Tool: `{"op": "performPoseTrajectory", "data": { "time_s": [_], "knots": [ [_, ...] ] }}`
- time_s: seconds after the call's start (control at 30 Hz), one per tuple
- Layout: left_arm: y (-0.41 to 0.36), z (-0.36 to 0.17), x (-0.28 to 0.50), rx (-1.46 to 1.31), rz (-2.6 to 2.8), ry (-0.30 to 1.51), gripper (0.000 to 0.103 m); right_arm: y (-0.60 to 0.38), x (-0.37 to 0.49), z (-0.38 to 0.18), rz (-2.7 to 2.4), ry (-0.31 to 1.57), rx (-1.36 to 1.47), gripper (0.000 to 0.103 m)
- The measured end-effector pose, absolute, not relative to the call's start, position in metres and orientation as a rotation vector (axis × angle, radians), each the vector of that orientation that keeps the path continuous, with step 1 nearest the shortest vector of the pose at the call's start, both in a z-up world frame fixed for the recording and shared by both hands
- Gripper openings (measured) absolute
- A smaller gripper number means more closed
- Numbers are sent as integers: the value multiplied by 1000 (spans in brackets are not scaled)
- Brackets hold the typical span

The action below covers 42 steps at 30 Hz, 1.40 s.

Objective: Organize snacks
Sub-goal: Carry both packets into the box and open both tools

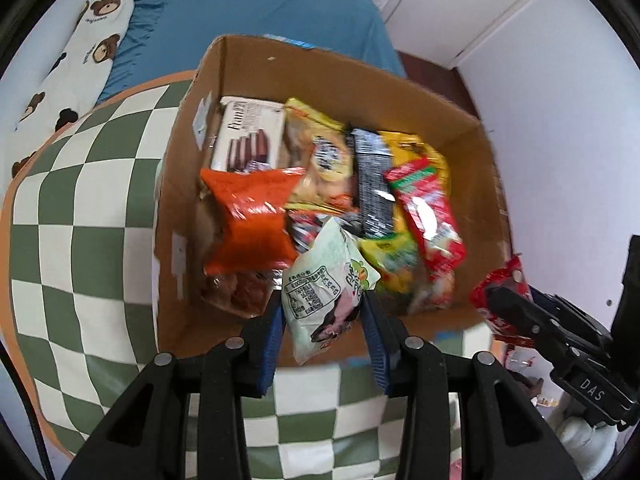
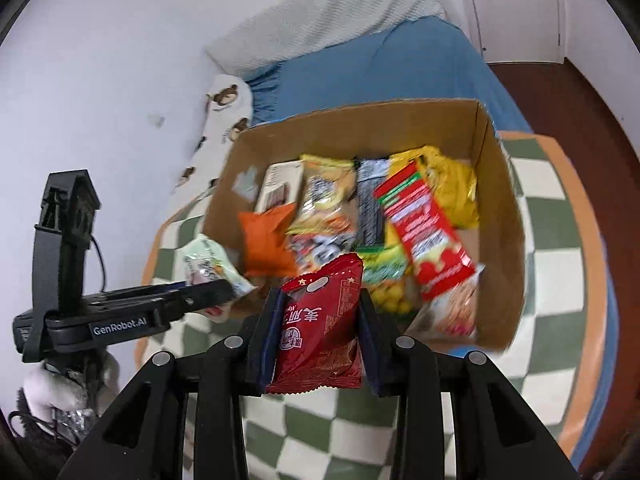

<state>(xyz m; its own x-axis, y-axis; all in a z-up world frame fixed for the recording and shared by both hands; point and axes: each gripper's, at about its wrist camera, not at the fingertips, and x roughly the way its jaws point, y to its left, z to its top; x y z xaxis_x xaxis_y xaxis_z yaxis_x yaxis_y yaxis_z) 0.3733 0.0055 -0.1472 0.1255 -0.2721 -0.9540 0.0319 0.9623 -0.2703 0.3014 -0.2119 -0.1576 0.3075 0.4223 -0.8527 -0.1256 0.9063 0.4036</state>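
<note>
An open cardboard box stands on a green-and-white checkered blanket and holds several snack packs: an orange bag, a white biscuit box, a yellow bag and a red pack. My left gripper is shut on a pale green snack bag above the box's near edge. My right gripper is shut on a dark red snack bag just before the box's near wall.
The checkered blanket lies over a bed with a blue sheet. A bear-print pillow lies by the white wall. Dark wooden floor shows at right.
</note>
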Motion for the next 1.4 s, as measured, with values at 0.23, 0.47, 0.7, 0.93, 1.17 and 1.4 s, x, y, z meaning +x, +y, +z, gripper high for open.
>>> {"op": "performPoseTrajectory", "data": {
  "time_s": [0.23,0.47,0.7,0.93,1.17,1.4],
  "knots": [
    [0,-200,385,-87,-138,1545,36,-215,326,-217,277,1390,197,40],
    [-2,-212,383,-110,-131,1522,73,-226,333,-230,151,1391,121,100],
    [-21,-200,376,-48,-101,1434,99,-231,334,-220,54,1331,53,100],
    [-28,-185,371,7,-62,1392,100,-237,327,-211,4,1287,40,100],
    [-28,-157,352,5,-37,1329,100,-235,314,-196,13,1249,39,101],
    [-29,-121,314,-1,-23,1218,100,-236,283,-164,17,1165,43,101]
  ]
}}
